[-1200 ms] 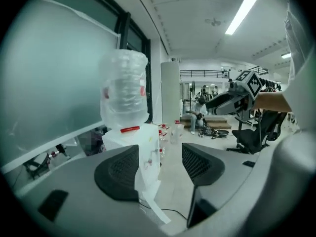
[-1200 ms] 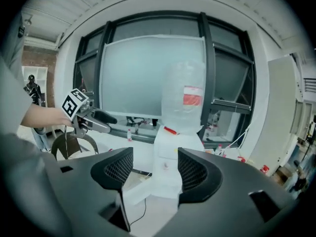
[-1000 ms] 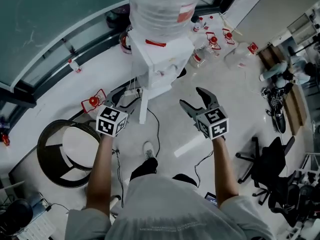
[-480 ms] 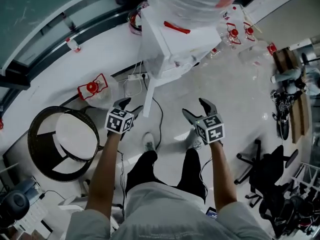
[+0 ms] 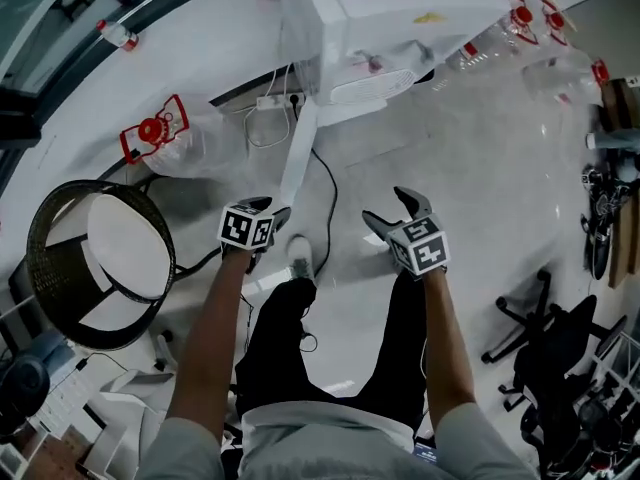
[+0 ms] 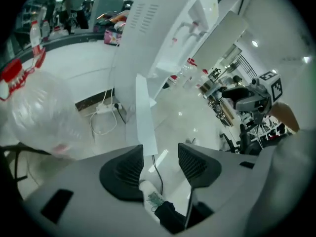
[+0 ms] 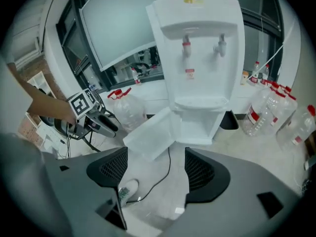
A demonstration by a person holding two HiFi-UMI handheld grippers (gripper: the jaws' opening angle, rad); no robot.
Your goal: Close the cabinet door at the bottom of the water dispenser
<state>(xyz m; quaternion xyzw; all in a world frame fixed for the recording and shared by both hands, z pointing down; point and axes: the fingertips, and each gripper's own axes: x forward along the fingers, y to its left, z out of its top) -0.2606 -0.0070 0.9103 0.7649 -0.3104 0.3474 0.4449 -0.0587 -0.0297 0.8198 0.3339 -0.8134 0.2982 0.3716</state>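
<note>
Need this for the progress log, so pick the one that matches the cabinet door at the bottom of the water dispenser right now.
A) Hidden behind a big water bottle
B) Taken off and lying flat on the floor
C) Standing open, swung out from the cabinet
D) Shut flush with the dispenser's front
C: in the right gripper view the cabinet door angles out from the foot of the water dispenser, with the open compartment showing beside it.

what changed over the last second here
The left gripper and right gripper dropped lower as the person crouched before the water dispenser. The left's jaws are closing with nothing between them; the right stays open, empty. The cabinet door remains open.
</note>
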